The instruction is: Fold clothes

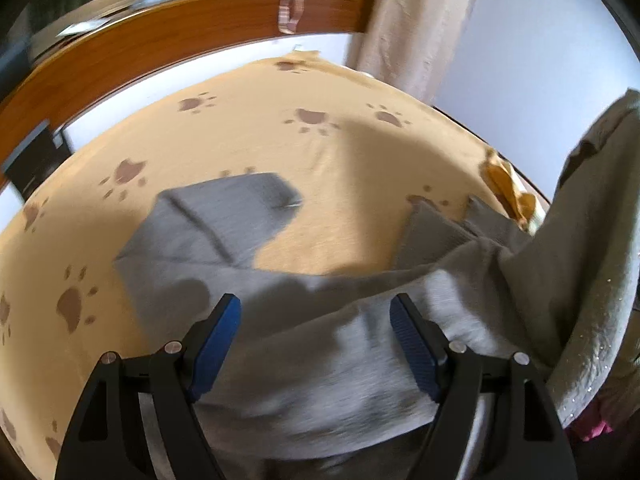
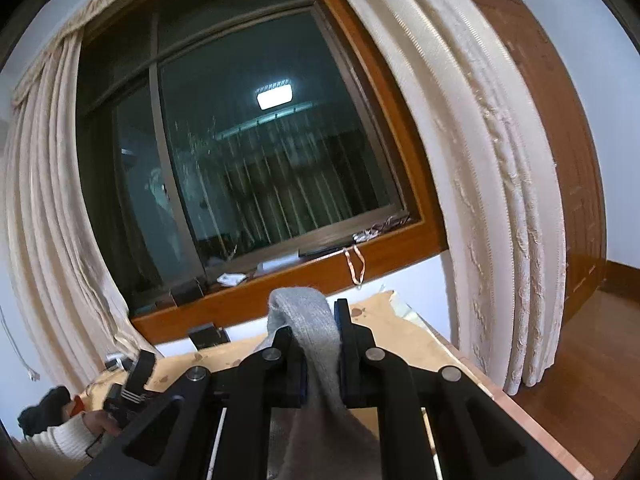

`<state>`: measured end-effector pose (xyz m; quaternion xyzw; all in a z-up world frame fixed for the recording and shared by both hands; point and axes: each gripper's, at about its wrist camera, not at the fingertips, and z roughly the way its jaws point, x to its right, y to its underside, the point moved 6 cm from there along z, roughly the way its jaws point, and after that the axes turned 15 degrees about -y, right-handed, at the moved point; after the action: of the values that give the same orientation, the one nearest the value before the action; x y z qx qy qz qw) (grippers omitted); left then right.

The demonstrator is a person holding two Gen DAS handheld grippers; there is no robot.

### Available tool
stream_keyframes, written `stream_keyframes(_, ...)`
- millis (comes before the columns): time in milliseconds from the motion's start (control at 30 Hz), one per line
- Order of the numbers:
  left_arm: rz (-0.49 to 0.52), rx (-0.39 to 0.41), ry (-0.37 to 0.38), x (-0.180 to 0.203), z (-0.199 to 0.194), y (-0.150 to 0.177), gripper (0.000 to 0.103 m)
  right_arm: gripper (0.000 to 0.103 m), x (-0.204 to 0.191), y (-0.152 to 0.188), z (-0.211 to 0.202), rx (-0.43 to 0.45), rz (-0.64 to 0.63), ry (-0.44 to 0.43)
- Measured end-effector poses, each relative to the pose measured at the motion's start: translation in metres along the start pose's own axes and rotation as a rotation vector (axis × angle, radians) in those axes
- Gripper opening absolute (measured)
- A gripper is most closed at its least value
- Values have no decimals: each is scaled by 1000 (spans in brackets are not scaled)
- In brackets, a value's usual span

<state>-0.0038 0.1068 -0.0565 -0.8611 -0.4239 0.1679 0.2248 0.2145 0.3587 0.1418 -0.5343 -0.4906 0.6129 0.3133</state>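
Two hand-held grippers: the right hand-held gripper (image 2: 316,332) is clamped on the grey garment (image 1: 304,344), lifted toward the window (image 2: 240,140), while the left hand-held gripper (image 1: 316,312) hangs spread apart above it on the paw-print sheet (image 1: 248,132).

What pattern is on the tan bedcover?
Brown paw prints on the tan bedcover, clearest in the left wrist view.

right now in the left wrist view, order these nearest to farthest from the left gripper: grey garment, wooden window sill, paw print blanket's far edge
From the left gripper, whose jaws stand open:
1. grey garment, directly under and between the fingers.
2. paw print blanket, its far edge beyond the garment, straight ahead.
3. wooden window sill, behind the blanket at the wall, upper left.
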Motion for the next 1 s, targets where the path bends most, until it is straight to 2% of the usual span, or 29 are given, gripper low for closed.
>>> stream_keyframes(67, 60, -8, 2, 16, 4, -3, 81, 11, -3, -2, -12, 29, -11, 5)
stream_keyframes(200, 183, -44, -45, 42, 17, -2, 81, 11, -16, -4, -27, 57, -66, 26)
stream_keyframes(300, 240, -63, -13, 54, 19, 5, 81, 11, -18, -1, -27, 47, -78, 18)
stream_keyframes(433, 251, -87, 65, 55, 12, 10, 81, 11, -11, 4, -23, 26, -65, 14)
stream_keyframes(567, 220, -136, 152, 52, 14, 12, 81, 11, -5, 11, -16, 6, -47, 7)
stream_keyframes(700, 240, -133, 159, 62, 17, 11, 81, 11, -3, 14, -12, -6, -42, 8)
stream_keyframes(767, 284, -113, 125, 71, 20, 11, 80, 11, -2, 15, -12, -9, -41, 9)
stream_keyframes(800, 297, -102, 99, 74, 19, 11, 74, 11, -2, 15, -12, -10, -40, 10)
stream_keyframes(833, 302, -90, 77, 76, 18, 11, 61, 11, -2, 15, -12, -12, -40, 11)
stream_keyframes(867, 307, -78, 54, 78, 17, 11, 55, 11, -1, 16, -12, -13, -39, 12)
stream_keyframes(933, 307, -59, 19, 82, 14, 12, 25, 11, 0, 16, -12, -13, -33, 14)
stream_keyframes(1000, 273, -54, 14, 79, 8, 13, 16, 11, 2, 17, -11, -13, -26, 17)
